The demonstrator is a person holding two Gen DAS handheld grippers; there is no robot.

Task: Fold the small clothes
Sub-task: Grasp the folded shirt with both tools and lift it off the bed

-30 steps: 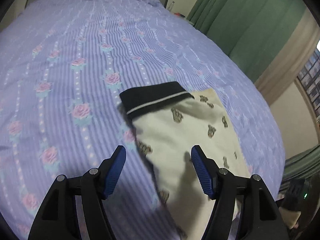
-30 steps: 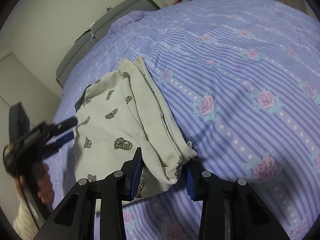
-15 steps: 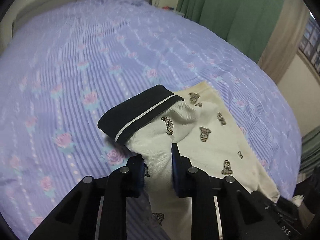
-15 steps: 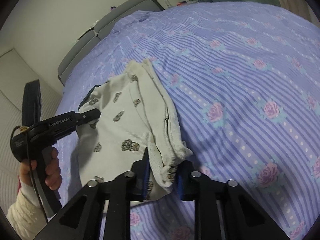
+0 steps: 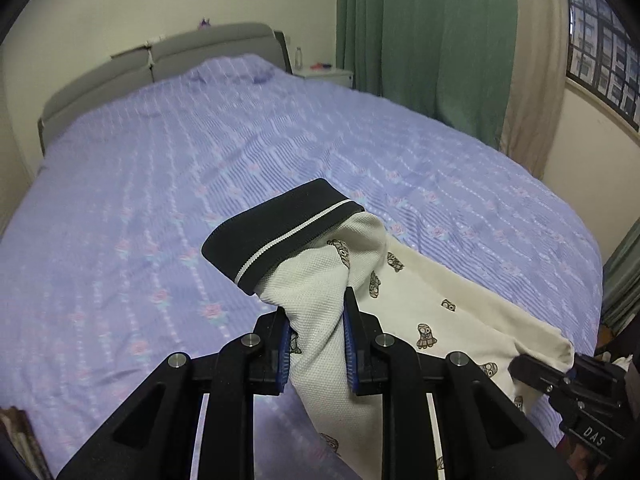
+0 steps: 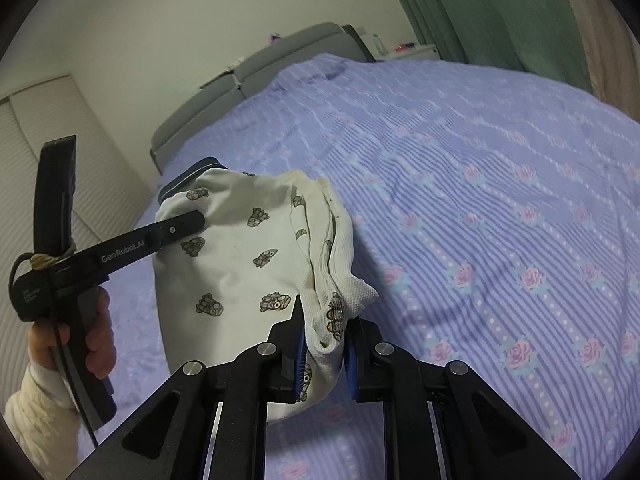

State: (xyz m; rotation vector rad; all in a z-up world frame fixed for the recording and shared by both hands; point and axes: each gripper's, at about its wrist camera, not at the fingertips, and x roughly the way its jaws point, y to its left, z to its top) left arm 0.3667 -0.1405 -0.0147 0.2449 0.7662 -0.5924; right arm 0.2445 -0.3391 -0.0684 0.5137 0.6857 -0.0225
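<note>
A small cream garment with little printed figures and a dark navy waistband hangs above the purple bed, held at two spots. My left gripper is shut on bunched cloth just below the waistband. In the right wrist view my right gripper has its jaws closing, and the pads press on the layered hem end of the garment. The left gripper shows there at the far end, held by a person's hand in a cream sleeve.
The bed has a purple striped cover with pink roses and spreads out wide below. A grey headboard stands at the far end, with a white nightstand beside it. Green curtains and a window are on the right.
The left gripper went from open over the flat garment to shut on it. The right jaws narrowed on the hem. Both hands rose, lifting the garment off the bed.
</note>
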